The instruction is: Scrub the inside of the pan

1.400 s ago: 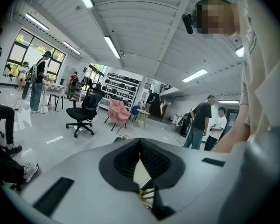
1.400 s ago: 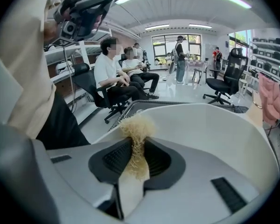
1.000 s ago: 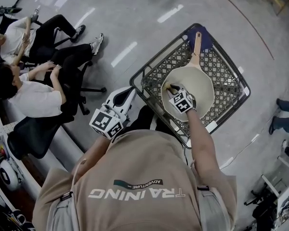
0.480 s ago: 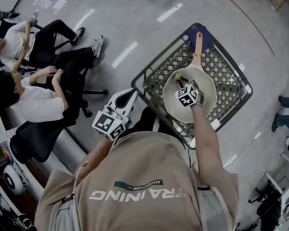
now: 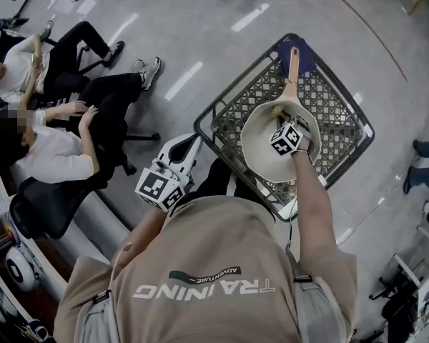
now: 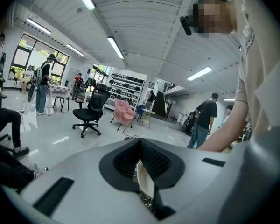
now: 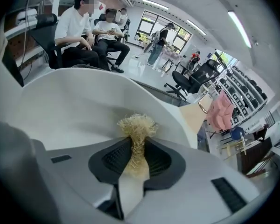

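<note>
Gripping scrubber (image 7: 137, 125) inside pan (image 7: 74, 106), right tool (image 7: 136, 146).

A dark mesh basket (image 5: 329, 98) carries everything, with glossy grey floor (image 5: 200, 34) all around it. A cream pan (image 5: 264, 148) lies directly on its mesh bottom. The pan's wooden handle (image 5: 292, 73) points to the far corner, where its end overlaps a blue patch (image 5: 306, 59).

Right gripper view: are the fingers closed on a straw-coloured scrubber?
Yes, a frayed straw-coloured scrubber is pinched between the fingers of the right gripper.
</note>
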Demonstrator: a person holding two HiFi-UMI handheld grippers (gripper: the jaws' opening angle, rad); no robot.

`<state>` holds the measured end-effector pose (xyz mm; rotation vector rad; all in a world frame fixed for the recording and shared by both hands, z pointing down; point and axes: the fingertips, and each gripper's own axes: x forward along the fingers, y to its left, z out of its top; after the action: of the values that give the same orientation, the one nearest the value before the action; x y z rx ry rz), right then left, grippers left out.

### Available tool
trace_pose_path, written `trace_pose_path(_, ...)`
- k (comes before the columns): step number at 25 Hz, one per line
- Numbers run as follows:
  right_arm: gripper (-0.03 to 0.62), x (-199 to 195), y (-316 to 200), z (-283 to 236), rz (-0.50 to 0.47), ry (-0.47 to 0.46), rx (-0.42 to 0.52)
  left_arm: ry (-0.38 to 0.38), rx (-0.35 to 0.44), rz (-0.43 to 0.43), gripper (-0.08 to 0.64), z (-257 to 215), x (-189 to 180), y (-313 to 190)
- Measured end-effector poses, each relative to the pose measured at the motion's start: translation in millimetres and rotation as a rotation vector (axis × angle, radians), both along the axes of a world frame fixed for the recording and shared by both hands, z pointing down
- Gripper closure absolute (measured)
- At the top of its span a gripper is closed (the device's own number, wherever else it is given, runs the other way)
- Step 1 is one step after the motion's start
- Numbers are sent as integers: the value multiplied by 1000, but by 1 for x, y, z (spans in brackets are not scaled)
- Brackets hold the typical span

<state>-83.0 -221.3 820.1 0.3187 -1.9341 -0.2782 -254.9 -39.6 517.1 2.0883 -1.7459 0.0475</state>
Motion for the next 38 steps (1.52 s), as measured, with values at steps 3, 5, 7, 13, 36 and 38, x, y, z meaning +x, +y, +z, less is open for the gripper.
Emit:
trace_pose_path(3,499,14,-9,3,28,29,29,-4,5,15,542,0,4,-4)
trace_pose_path(5,499,22,-17,4,40,60,62,4,7,12,542,1,3,-6)
trace_pose_path(7,499,29,-21,5,32,103,104,18,9,8,543,1,3,-8)
trace_pose_path(13,499,45,-28,4,-64,277,214,40,19,6,543,-5,6,-15)
trace_pose_path(36,499,151,55,25,-159,822,-94,135,62,81,542,5,27,-17)
trace_pose_path(38,499,148,72,28,-124,807,-192,136,70,90,542,5,23,-17)
